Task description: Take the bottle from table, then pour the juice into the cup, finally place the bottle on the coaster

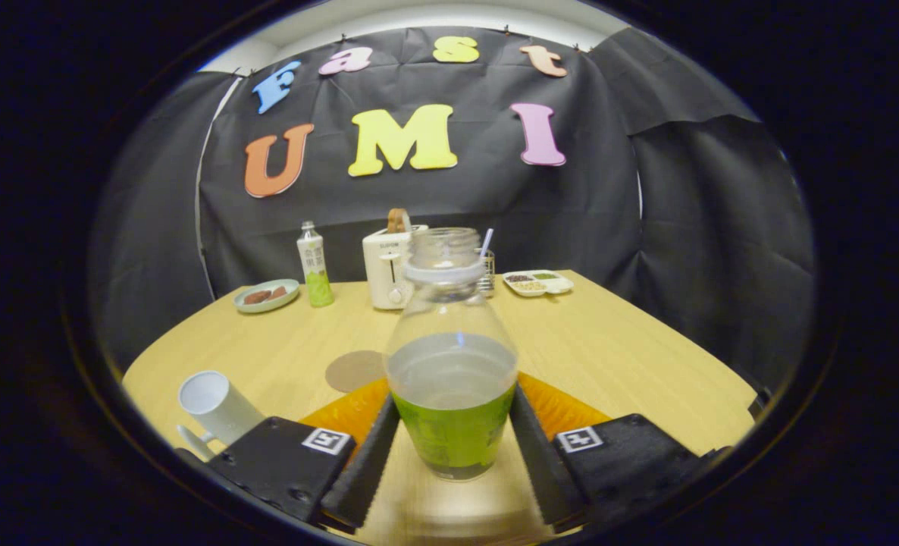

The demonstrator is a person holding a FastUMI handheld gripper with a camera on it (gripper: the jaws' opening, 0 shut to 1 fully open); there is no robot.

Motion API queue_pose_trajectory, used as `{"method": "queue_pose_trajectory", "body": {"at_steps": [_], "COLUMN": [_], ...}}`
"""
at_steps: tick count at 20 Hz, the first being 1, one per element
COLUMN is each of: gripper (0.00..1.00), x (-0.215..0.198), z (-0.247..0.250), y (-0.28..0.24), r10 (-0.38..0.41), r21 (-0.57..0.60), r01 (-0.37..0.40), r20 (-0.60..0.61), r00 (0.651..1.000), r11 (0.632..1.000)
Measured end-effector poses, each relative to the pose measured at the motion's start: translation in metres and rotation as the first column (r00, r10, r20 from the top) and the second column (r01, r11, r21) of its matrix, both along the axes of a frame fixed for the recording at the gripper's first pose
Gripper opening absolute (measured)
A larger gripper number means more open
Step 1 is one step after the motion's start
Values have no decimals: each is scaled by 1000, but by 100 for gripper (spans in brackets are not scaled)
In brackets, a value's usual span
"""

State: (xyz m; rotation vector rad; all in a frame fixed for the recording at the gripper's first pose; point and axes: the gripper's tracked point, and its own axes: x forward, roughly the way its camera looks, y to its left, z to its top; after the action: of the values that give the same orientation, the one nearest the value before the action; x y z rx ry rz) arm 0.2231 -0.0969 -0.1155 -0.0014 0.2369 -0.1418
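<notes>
A clear bottle (451,356) with a green label and no cap stands upright between my fingers, pale liquid filling it to about mid-height. My gripper (453,398) is shut on the bottle, both fingers pressing on its lower sides at the label. Whether its base rests on the wooden table (631,356) or hangs just above it, I cannot tell. A white cup (218,406) with a handle stands to the left of the left finger, near the table's front edge. A round brown coaster (354,371) lies flat on the table just beyond the left finger, left of the bottle.
Along the back of the table stand a small capped bottle (314,265) with a green label, a white toaster (387,267), a plate (266,296) with brown food, a glass with a straw (487,262) and a divided tray (538,283). The table's right edge drops off nearby.
</notes>
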Motion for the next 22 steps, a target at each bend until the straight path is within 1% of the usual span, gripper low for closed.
{"method": "queue_pose_trajectory", "body": {"at_steps": [2, 5, 9, 12, 16, 22], "gripper": [82, 81, 81, 81, 81, 80], "x": [-9, -23, -37, -47, -51, -53], "z": [11, 23, 29, 32, 30, 36], "y": [3, 9, 21, 32, 50, 69], "r10": [-3, -6, -4, -18, -31, -61], "r21": [-18, -96, -238, -361, -509, -652], "r01": [3, 14, 22, 38, 35, 41], "r20": [37, 84, 74, 61, 16, -9], "r00": [999, 996, 997, 998, 999, 998], "r11": [1000, 995, 971, 932, 860, 757]}}
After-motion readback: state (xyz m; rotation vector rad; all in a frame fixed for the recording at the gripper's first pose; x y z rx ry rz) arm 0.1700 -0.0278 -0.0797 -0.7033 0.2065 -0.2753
